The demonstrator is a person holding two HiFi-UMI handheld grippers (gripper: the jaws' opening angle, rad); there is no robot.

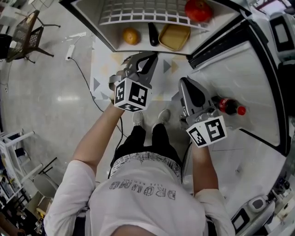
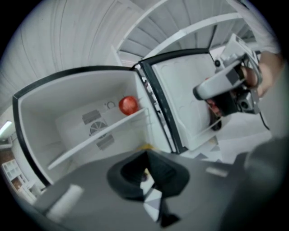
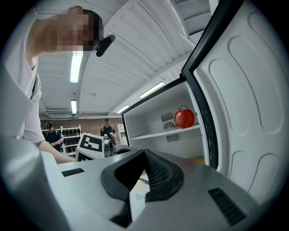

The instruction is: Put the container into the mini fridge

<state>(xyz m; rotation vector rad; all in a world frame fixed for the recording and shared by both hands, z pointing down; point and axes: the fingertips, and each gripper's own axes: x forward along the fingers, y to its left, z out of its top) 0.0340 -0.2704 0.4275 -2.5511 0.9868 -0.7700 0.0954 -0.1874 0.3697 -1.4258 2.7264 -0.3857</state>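
Now both bare forearms reach forward from the white T-shirt (image 1: 138,198), elbows bent, each hand carrying one of the two tongs. The left gripper (image 1: 144,62) is the further forward, pointing at the open mouth of the mini fridge (image 1: 110,34), with its marker cube (image 1: 132,95) towards the head camera. The right gripper (image 1: 188,87) sits a little further back and to the right, beside the inner face of the open door (image 1: 249,83), its own marker cube (image 1: 207,131) just above the wrist. Each gripper's own view shows its jaws brought together at the tips with nothing between them, so both tongs are closed and empty. The single yellow container (image 1: 174,37) already lies on the fridge floor, under the white wire shelf (image 1: 138,14) and just beside one dark elongated thing (image 1: 153,34) that I cannot identify. Also on that floor is one orange (image 1: 131,36), apart from the container on the far side of the dark thing. One round red fruit (image 1: 198,10) rests on the wire shelf. One cola bottle (image 1: 228,106) with a red cap lies in the door's rack, close to the right gripper. Two people in dark clothes stand far off in the right gripper view.
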